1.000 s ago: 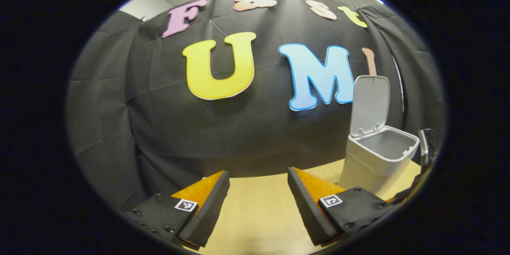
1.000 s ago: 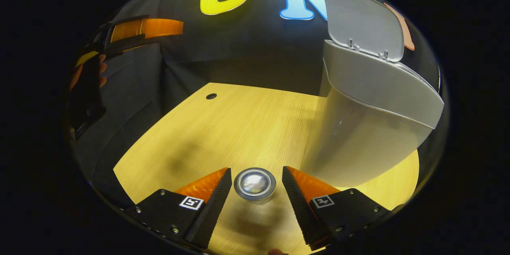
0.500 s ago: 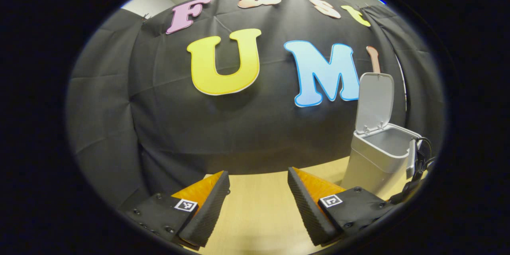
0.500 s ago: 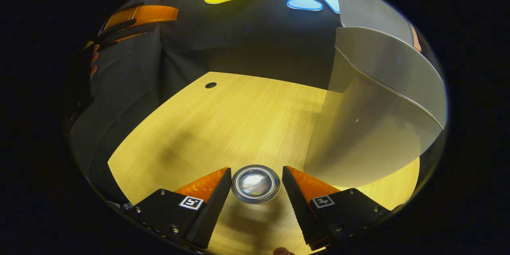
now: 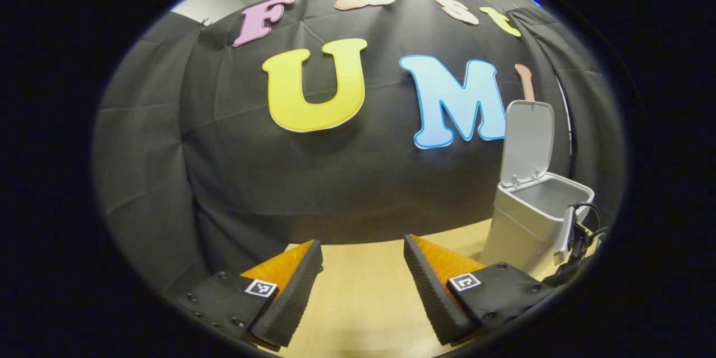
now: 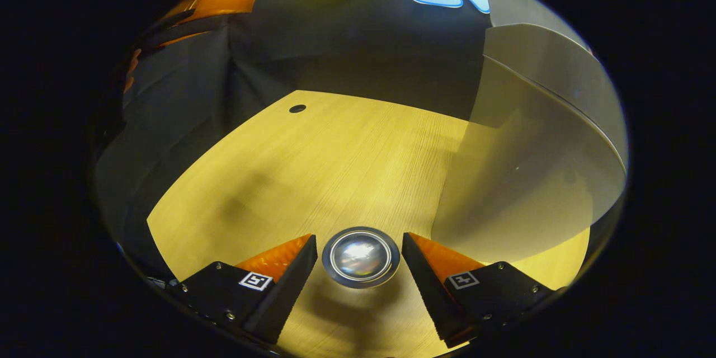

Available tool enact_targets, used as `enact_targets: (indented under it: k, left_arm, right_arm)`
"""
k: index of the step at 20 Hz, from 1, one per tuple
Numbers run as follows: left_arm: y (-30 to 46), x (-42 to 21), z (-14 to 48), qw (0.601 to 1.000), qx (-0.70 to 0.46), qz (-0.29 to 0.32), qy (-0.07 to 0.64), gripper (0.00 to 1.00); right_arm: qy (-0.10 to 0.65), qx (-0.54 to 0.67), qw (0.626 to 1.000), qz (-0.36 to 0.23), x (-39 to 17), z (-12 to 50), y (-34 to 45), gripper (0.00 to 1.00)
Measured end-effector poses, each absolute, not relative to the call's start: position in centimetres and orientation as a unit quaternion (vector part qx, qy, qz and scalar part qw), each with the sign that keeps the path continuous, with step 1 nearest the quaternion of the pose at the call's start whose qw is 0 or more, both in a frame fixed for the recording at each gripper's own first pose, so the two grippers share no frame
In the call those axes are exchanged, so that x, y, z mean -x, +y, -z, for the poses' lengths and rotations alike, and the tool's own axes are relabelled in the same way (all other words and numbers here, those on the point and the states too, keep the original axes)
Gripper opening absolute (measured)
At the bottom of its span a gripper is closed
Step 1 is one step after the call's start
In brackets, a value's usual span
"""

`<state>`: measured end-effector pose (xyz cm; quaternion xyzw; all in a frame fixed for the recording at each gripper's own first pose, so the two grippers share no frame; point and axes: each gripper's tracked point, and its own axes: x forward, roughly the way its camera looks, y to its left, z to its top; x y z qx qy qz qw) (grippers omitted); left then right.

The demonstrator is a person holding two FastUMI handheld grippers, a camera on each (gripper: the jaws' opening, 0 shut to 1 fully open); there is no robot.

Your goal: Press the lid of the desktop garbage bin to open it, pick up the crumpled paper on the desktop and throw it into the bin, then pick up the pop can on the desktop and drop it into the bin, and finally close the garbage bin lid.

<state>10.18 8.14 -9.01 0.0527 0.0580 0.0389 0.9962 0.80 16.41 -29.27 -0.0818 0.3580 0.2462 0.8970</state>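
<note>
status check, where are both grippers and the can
Right gripper open, straddling upright pop can, not clamped. Left gripper open, empty over desk. Bin lid up. Nothing in the way.

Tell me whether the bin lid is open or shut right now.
Open. In the left gripper view the lid stands up on its hinge behind the bin, and the bin's mouth is uncovered.
</note>
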Motion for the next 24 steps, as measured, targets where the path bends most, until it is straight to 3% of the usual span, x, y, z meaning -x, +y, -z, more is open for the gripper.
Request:
enact_targets:
  k: [4, 13, 14, 18, 24]
  left_arm:
    - [8.1, -10.4, 9.1, 0.996, -0.052, -0.039, 0.059, 0.96]
    - [7.4, -10.6, 9.0, 0.997, -0.051, -0.034, 0.056, 0.96]
    - [7.3, -10.5, 8.9, 0.997, -0.052, -0.033, 0.056, 1.0]
    - [7.3, -10.5, 8.6, 0.997, -0.054, -0.032, 0.055, 0.96]
    - [7.5, -10.3, 7.7, 0.996, -0.052, -0.031, 0.058, 0.96]
  right_arm:
    - [0.366, 0.085, 0.894, -0.242, -0.9, 29.7, 16.1, 0.85]
    - [0.339, 0.061, 0.911, -0.229, -1.7, 26.7, 15.6, 0.84]
    - [0.335, 0.057, 0.913, -0.228, -1.9, 26.2, 15.6, 0.84]
    - [0.309, 0.032, 0.923, -0.227, -2.6, 23.4, 15.8, 0.8]
    - [0.272, -0.023, 0.937, -0.22, -2.6, 19.0, 15.9, 0.83]
